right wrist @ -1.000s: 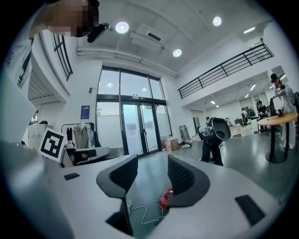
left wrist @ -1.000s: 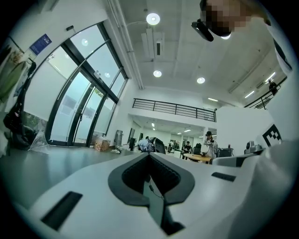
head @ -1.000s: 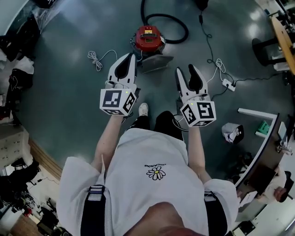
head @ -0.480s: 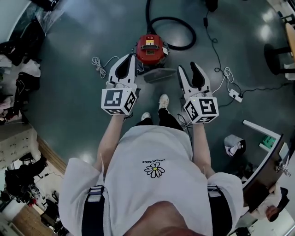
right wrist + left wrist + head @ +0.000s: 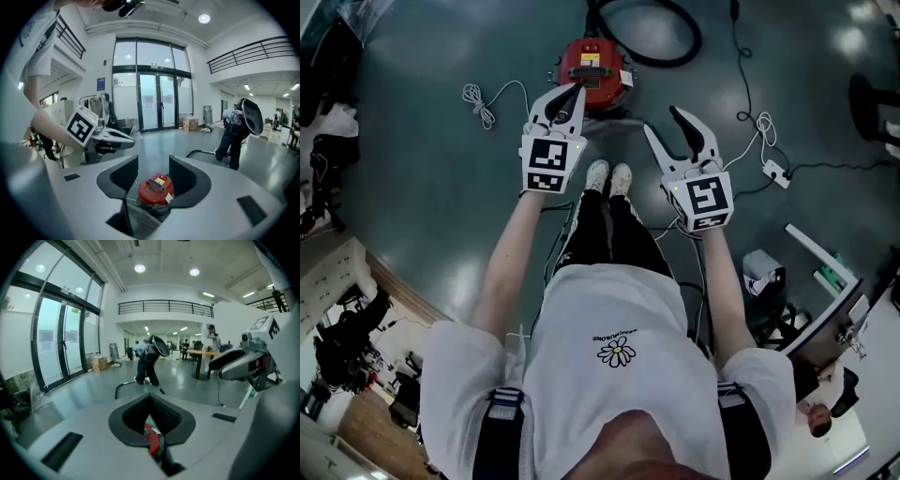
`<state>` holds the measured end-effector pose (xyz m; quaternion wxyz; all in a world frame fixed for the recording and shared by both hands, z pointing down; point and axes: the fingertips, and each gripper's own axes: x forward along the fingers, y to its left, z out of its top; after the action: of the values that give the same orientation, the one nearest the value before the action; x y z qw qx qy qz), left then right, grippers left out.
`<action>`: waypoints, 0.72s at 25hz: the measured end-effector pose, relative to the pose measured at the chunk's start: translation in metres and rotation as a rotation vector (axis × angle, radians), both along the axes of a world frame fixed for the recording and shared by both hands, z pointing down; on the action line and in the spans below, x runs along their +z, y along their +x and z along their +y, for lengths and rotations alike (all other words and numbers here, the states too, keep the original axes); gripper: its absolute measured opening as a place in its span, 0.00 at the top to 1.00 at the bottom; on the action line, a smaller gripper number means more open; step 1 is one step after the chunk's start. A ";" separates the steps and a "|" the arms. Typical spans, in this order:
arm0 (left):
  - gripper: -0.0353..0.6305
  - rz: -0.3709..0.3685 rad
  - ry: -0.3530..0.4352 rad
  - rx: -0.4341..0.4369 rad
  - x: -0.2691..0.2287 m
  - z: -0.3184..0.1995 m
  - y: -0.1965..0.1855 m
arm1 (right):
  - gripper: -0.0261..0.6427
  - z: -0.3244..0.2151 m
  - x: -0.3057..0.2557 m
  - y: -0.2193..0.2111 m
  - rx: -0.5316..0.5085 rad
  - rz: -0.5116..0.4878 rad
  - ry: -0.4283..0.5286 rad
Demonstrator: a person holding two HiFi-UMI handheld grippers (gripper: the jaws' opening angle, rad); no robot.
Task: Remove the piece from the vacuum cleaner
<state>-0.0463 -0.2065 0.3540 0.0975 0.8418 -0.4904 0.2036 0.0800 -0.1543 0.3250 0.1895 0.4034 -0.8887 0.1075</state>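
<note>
So the person is standing on a glossy grey-green floor [image 5: 431,197], white shoes [image 5: 609,176] together, and the round red vacuum cleaner with a black top panel [image 5: 592,64] sits on the floor just ahead of the toes. A thick black hose [image 5: 696,42] loops away from it on the far side. Nothing's touching the vacuum: both grippers are held up in the air over it.

Left gripper [image 5: 567,94]: fingers are brought together at the tips with nothing pinched in them. In the left gripper view [image 5: 151,395] you only get a sliver of red from the vacuum down in the gap behind the pads.

Right gripper [image 5: 663,122]: fingers are spread wide apart and empty. The right gripper view [image 5: 153,161] frames the red vacuum [image 5: 155,189] right between the two pads, but it's well below them, not in contact. There's a flat grey part [image 5: 143,219] at the near side of the vacuum; can't really tell how it's attached.

Other stuff around: a coiled white cable [image 5: 476,97] on the floor to the left, and a white power strip [image 5: 776,172] off to the right. Both gripper views also catch another person in dark clothes [image 5: 232,136] bending over further back in the hall
</note>
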 end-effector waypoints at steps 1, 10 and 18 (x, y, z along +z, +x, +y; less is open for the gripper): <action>0.95 -0.033 -0.033 0.030 0.022 -0.006 0.002 | 0.67 -0.002 0.016 -0.005 -0.038 0.044 -0.013; 0.95 -0.398 -0.353 0.332 0.258 -0.035 0.004 | 0.67 0.005 0.257 -0.032 -0.460 0.511 -0.173; 0.95 -0.514 -0.511 0.372 0.368 -0.034 -0.003 | 0.67 0.015 0.415 -0.022 -0.578 0.718 -0.374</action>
<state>-0.0492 -0.2403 0.7222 0.1391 0.7864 -0.2720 0.5369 0.0584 -0.1388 0.7399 0.5746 0.1113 -0.8084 0.0626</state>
